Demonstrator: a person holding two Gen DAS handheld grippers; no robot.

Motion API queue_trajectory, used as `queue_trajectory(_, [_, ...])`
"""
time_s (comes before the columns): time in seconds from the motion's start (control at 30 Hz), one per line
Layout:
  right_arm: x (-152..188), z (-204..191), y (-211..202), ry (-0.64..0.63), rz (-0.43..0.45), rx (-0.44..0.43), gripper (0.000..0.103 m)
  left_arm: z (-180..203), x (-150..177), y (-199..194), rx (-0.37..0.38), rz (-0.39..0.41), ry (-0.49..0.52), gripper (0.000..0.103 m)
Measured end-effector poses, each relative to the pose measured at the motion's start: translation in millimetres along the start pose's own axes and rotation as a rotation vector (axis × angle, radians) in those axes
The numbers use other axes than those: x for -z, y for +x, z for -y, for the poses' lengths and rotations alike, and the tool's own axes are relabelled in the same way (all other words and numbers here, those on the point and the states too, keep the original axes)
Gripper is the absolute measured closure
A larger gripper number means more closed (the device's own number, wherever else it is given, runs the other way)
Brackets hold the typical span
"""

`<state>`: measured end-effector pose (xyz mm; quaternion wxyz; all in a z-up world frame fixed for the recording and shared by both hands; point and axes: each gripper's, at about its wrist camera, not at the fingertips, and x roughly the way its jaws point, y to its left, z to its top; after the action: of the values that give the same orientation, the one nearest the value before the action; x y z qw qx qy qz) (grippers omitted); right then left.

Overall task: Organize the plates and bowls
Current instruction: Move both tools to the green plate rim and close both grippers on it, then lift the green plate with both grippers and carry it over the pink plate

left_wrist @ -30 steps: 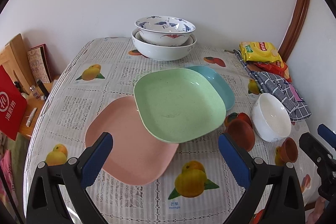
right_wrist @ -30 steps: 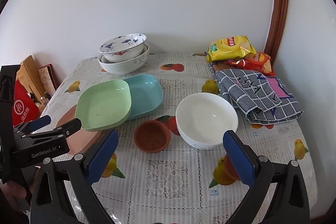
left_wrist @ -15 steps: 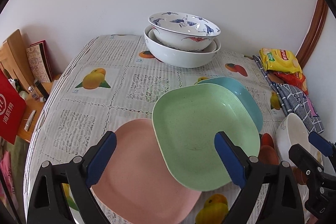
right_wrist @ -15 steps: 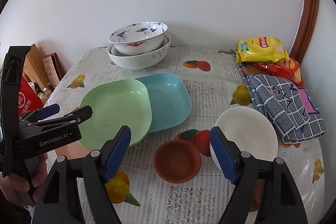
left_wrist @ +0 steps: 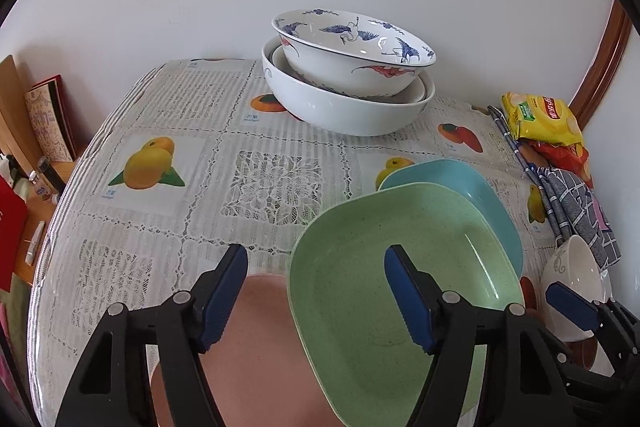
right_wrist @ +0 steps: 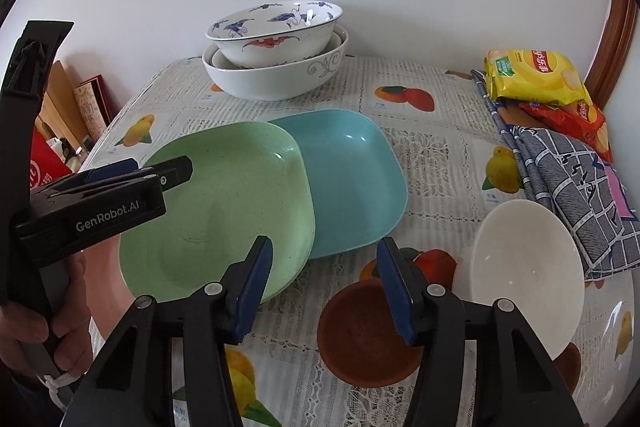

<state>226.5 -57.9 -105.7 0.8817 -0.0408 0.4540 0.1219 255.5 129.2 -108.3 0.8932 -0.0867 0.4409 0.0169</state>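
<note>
My left gripper [left_wrist: 316,291] hangs over the near part of the table [left_wrist: 168,131], its jaws about half apart and just been narrowing. The left rim of the green plate [left_wrist: 400,267] lies in the gap, but neither pad presses on it. That plate overlaps the pink plate [left_wrist: 260,339] below it and the blue plate [left_wrist: 472,187] behind it, all three toward the near edge.

My right gripper [right_wrist: 324,279] also stands about half apart, its jaws just been closing on nothing; it hovers above the cloth between the green plate's near right corner and the small brown bowl [right_wrist: 360,335]. The white bowl [right_wrist: 528,275] sits just right of the brown one, near the right edge.

At the far edge, against the wall, a blue-and-red painted bowl [right_wrist: 280,35] is nested in a larger white bowl [right_wrist: 276,75].

Seen from my right side, the left tool's body reads "GenRobot.AI", and a hand [right_wrist: 60,327] grips its handle. In the far right corner lies a yellow snack bag [right_wrist: 532,75] with red lettering too small to read, on a red packet, beside a checked cloth [right_wrist: 568,195]. The tablecloth's fruit pictures carry tiny captions I cannot make out.
</note>
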Motion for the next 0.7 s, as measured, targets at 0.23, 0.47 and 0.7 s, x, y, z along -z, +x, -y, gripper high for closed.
queue_trajectory(0.23, [-5.5,-10.4,13.7,-0.031,-0.003,0.034,0.055,-3.7,-3.0,12.2,0.020,-0.013,-0.004,0.046])
queue_trajectory(0.47, [-4.0,-19.0,24.4,-0.032,-0.028,0.019,0.077,-3.0,-2.1,14.0,0.048,-0.011,-0.011,0.063])
queue_trajectory(0.7, [-3.4,-17.0,27.7,-0.002,-0.025,0.039,0.085,-4.6,2.2,15.3,0.057,-0.018,-0.014,0.080])
